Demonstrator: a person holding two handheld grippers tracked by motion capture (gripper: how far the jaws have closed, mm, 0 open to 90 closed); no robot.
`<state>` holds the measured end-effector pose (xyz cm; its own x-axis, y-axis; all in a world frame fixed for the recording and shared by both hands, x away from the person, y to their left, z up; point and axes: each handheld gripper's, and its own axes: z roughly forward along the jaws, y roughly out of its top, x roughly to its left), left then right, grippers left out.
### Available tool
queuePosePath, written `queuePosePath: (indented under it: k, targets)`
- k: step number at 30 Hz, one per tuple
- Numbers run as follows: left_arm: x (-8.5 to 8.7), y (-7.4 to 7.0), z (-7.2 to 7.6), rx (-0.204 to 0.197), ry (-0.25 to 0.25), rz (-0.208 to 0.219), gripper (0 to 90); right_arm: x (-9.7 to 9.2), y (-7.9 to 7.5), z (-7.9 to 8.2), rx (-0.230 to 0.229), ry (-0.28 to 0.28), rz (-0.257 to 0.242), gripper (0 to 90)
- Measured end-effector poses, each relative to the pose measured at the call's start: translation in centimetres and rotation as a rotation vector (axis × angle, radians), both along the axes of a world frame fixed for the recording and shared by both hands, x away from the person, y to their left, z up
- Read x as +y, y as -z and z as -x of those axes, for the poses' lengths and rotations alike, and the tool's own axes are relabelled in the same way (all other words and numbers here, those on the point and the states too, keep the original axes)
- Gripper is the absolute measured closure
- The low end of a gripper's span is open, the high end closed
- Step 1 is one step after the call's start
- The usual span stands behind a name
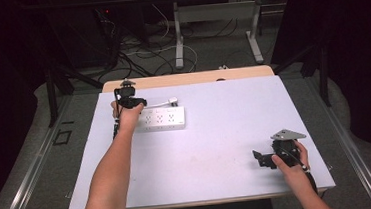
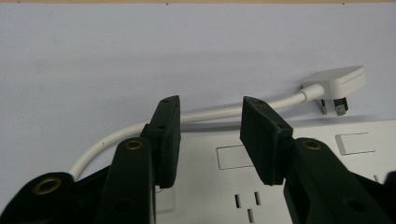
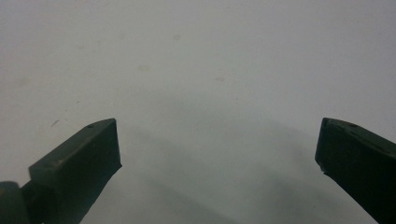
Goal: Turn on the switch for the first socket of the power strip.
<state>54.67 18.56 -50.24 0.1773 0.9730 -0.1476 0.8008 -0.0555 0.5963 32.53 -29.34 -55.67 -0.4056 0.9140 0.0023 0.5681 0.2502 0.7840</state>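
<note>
Left gripper (image 1: 132, 102) is at the far-left part of the counter (image 1: 226, 131), over the left end of the white power strip (image 1: 162, 119). In the left gripper view the gripper (image 2: 210, 123) has its jaws apart, a moderate gap between them, nothing held. They straddle the strip's top face (image 2: 299, 172) near its back edge; contact with the strip cannot be told.

Strip lies flat, long axis running left–right across the counter. Its white cable (image 2: 210, 113) leaves the left end, curves behind the back edge and ends in the white plug (image 2: 337, 84), which lies on the counter just beyond the strip, prongs toward it. In the high view the plug (image 1: 173, 102) sits just behind the strip.

Key relation: cable passes just beyond the left jaw tips, crossing the gap; plug lies to the right of the jaws along the strip's long axis. Left hand is far nearer; I judge it would take the cable or plug.

Right gripper (image 1: 264, 158) rests near the front-right of the counter, well apart from the strip. Right gripper view: jaws spread wide (image 3: 217, 140) over bare counter, empty.
</note>
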Motion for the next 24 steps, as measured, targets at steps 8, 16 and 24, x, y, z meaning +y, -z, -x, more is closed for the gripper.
queuePosePath:
  k: [8, 16, 24]
  targets:
    - [-0.2, -0.4, 0.3, -0.047, 0.020, 0.001, 50.6, 0.0, 0.0, 0.0, 0.000, 0.000, 0.001, 0.0]
    - [-0.1, -1.0, 0.8, -0.065, 0.036, 0.009, 44.3, 0.0, -0.1, 0.0, -0.002, 0.000, 0.002, 0.0]
    - [-0.1, -1.9, 1.5, -0.092, 0.066, 0.030, 39.7, 0.0, -0.1, 0.1, -0.004, -0.001, 0.003, 0.0]
